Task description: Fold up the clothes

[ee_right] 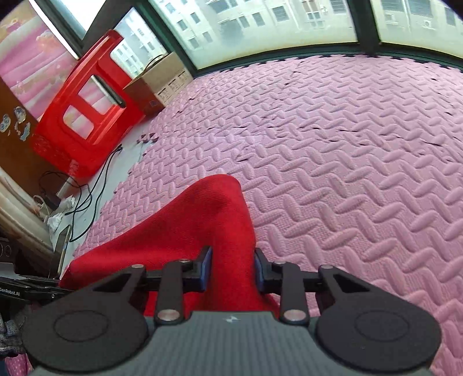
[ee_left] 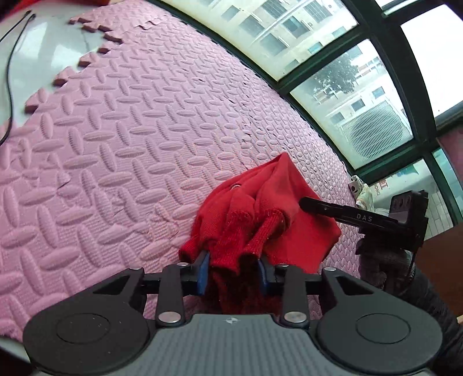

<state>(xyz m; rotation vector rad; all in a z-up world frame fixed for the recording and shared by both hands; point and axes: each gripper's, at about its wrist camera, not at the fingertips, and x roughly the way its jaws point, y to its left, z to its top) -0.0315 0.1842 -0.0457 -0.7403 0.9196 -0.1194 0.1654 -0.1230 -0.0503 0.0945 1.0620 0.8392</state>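
A red knit garment lies bunched on the pink foam mat. Its ribbed cuff end fills the gap between the blue pads of my left gripper, which is shut on it. From the right, a black finger of the right gripper lies against the same garment, held by a gloved hand. In the right wrist view, a ridge of the red garment rises off the mat and runs between the pads of my right gripper, which is shut on it.
The mat runs up to a wall of windows. At the left stand a red plastic stool and a cardboard box. Black cables cross the bare floor past the mat's toothed edge.
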